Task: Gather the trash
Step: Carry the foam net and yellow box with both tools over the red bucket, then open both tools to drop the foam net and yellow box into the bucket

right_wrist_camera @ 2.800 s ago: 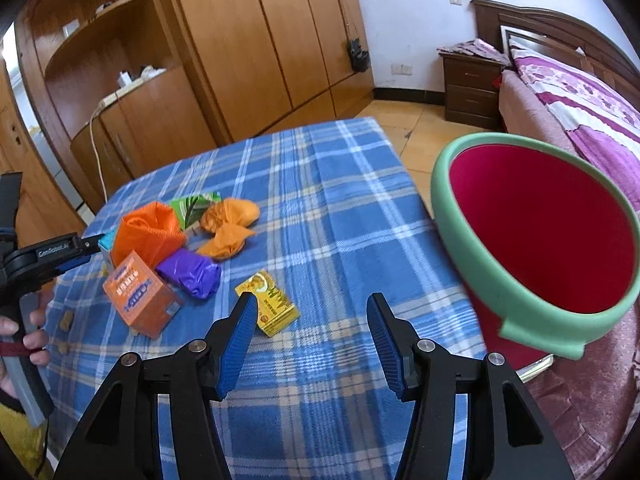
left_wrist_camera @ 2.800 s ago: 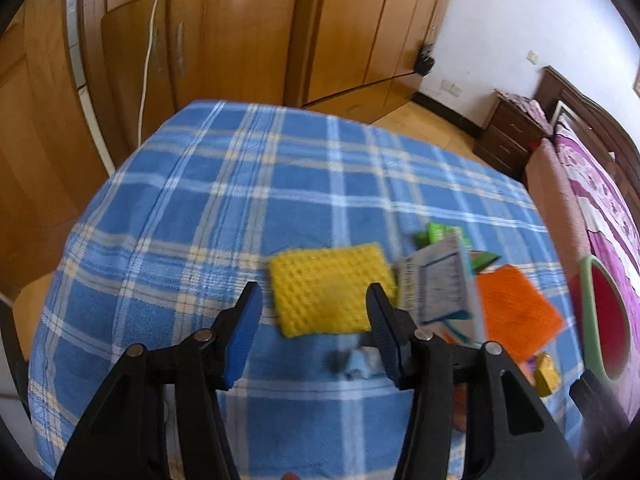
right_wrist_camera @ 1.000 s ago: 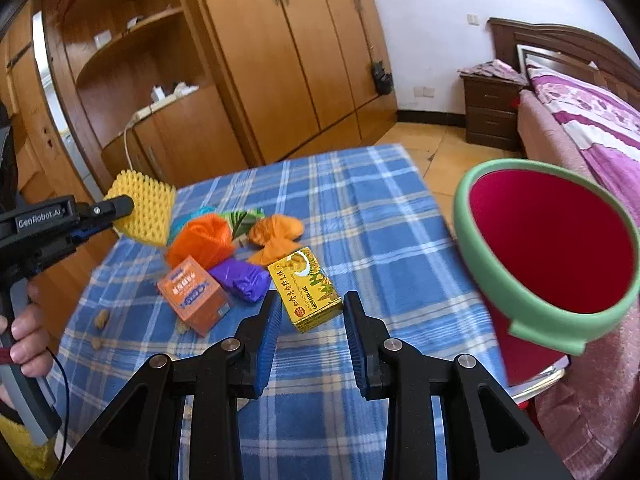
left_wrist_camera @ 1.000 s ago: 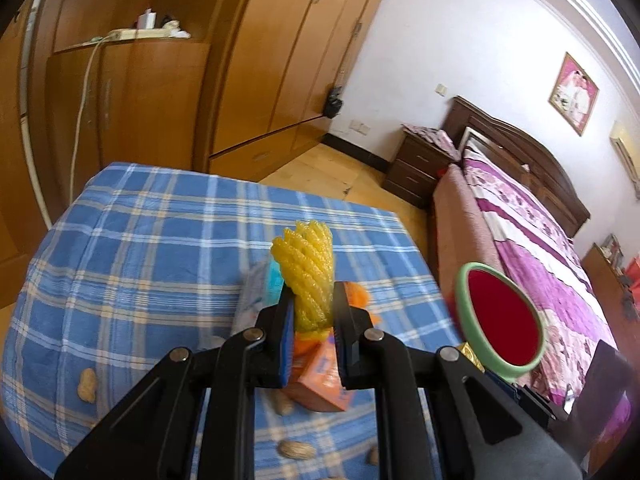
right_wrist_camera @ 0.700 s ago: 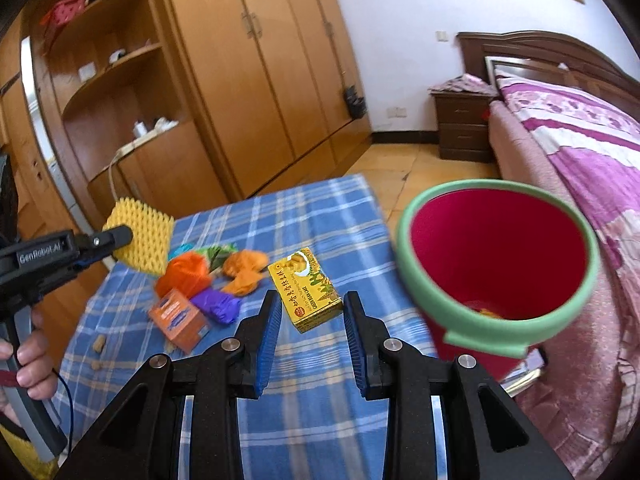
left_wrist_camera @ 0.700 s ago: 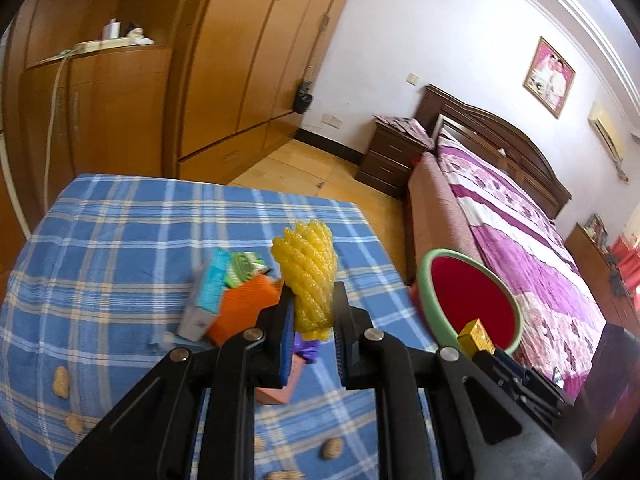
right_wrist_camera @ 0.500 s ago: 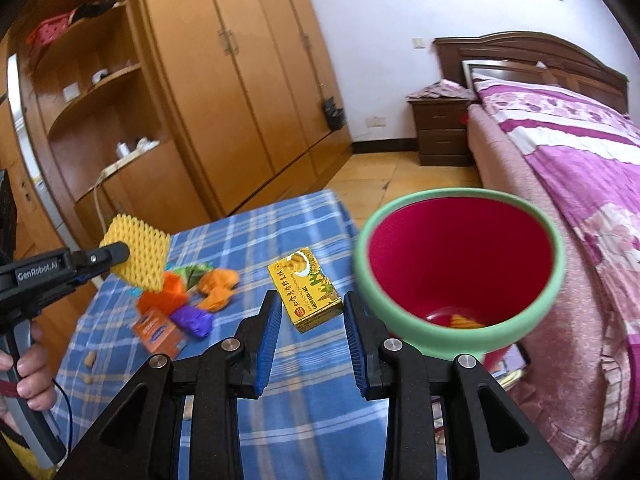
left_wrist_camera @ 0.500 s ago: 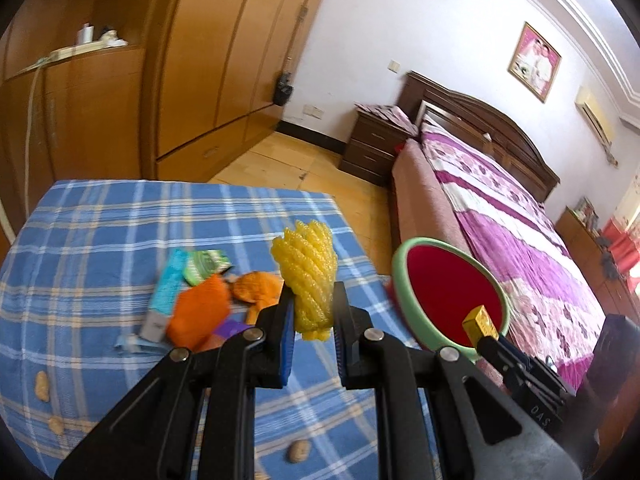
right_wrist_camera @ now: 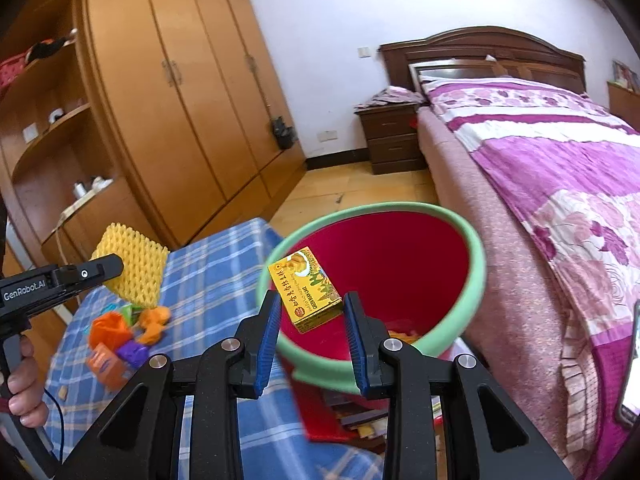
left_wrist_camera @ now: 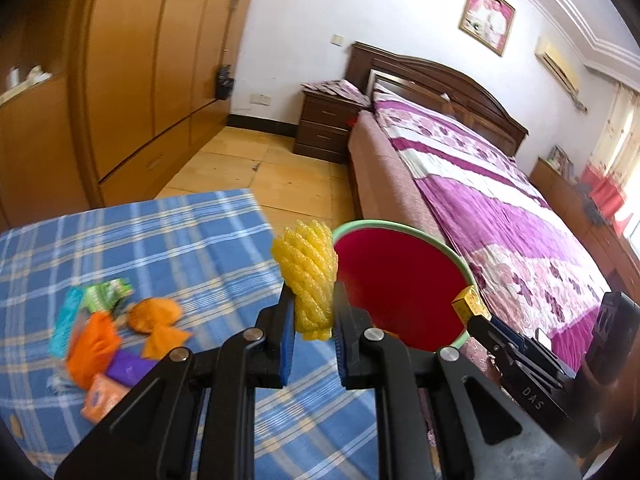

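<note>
At centre frame in the right wrist view, right hand-held gripper (right_wrist_camera: 311, 322) parted, yellow box (right_wrist_camera: 306, 289) loose between the pads, over the red bin (right_wrist_camera: 476, 264). Lower centre of the left view: left hand-held gripper (left_wrist_camera: 312, 330) clenched on yellow foam net (left_wrist_camera: 306, 276), beside the bin rim. Lower left, wrappers (left_wrist_camera: 100, 340) heaped on the tabletop (left_wrist_camera: 192, 236).

We see a bed (left_wrist_camera: 500, 200) with a purple floral cover at three o'clock, its dark headboard (right_wrist_camera: 480, 48) at one o'clock. A nightstand (left_wrist_camera: 326, 128) stands just beside it at twelve. Wooden wardrobes (right_wrist_camera: 192, 88) fill ten o'clock. A framed picture (left_wrist_camera: 487, 16) hangs above the headboard.
</note>
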Available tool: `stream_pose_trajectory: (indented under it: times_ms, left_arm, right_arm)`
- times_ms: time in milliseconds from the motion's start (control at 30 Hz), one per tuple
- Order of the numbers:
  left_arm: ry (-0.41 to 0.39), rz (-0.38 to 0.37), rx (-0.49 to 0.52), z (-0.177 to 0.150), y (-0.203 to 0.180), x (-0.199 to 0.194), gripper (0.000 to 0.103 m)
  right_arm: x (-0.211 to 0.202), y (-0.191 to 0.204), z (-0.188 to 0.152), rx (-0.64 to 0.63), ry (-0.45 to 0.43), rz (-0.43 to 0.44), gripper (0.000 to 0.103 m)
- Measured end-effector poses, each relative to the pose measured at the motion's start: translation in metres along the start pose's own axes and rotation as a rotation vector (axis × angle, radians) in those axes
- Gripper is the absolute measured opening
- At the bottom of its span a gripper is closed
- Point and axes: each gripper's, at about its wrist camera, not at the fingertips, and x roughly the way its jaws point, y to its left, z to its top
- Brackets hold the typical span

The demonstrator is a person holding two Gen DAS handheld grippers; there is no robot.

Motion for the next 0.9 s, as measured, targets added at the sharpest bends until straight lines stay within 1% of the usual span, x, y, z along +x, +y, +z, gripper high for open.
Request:
stream_pose_trajectory:
  times_ms: [167,400,633,700,767,833,900]
  left_arm:
    - [0.032,-0.026,0.034,0.003,-0.022,0.027,0.016]
    - [0.097,-0.046,0.064,-0.002,-0.044,0.068,0.016]
    - [0.158,-0.073,0.089,-0.007,-0.057,0.102,0.016]
    - [0.164,-0.076,0.094,-0.008,-0.059,0.108,0.017]
    - [0.170,-0.075,0.102,-0.008,-0.060,0.112,0.021]
    - [0.170,-0.067,0.109,-0.008,-0.060,0.115,0.033]
    - [0.171,-0.052,0.111,-0.009,-0.059,0.117,0.039]
  right_arm:
    - [0.003,-0.025,0.004,0.029,-0.006,-0.041,0.033]
    - [0.016,-0.055,0.007,0.073,0.018,-0.077,0.033]
    - [0.030,-0.070,0.007,0.094,0.036,-0.085,0.033]
    - [0.035,-0.073,0.007,0.101,0.045,-0.085,0.033]
    - [0.039,-0.075,0.007,0.104,0.052,-0.084,0.033]
    - [0.042,-0.076,0.007,0.107,0.060,-0.085,0.035]
    - [0.044,-0.078,0.007,0.115,0.062,-0.081,0.035]
